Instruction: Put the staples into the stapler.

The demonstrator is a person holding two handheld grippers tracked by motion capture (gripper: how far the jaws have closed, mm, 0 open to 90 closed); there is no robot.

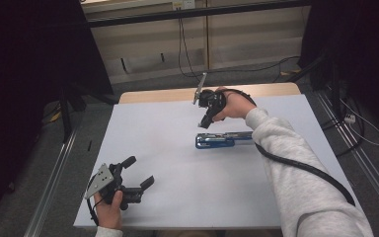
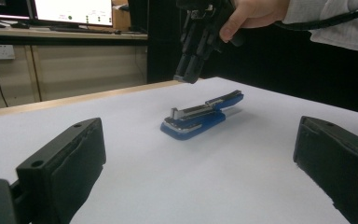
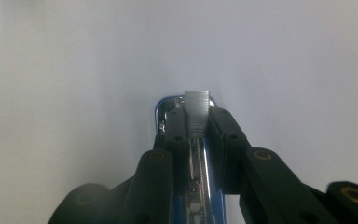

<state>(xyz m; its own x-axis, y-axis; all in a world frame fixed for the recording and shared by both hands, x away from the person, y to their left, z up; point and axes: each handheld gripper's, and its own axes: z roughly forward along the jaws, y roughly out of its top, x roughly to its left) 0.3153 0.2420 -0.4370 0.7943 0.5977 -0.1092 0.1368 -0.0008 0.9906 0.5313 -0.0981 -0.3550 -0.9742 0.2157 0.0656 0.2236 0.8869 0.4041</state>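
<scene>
High view first: a blue-and-chrome desk stapler (image 1: 222, 140) is lying flat on the white tabletop (image 1: 177, 197), a bit right of the middle, just this side of the right gripper (image 1: 205, 123). That gripper is being held tipped down over the stapler's left end. The left gripper (image 1: 139, 172) is being parked well apart at the near left corner, jaws spread wide, nothing in them. The stapler's long axis is running left-right across the table, nose pointing left, back end tucked under the grey sleeve (image 1: 296, 163).

Left gripper view: the stapler (image 2: 200, 116) is being seen end-on-ish, nose toward this camera, with the metal channel looking exposed on top, so it's probably opened for loading. The right gripper (image 2: 189, 77) is hanging just above it, not touching.

Right gripper view: a short silver strip of staples (image 3: 198, 109) is being pinched between the narrowed jaws, lined up lengthwise over the stapler's channel (image 3: 193, 182), nose pointing away from this camera.

So the step being done looks like refilling: the strip is being brought down to the channel but isn't seated yet. For the next move, the strip is going to need keeping parallel to that long axis and centred between the rails while being lowered, then being let go only once it's sitting in. Any twist and it's likely getting jammed on a rail.
</scene>
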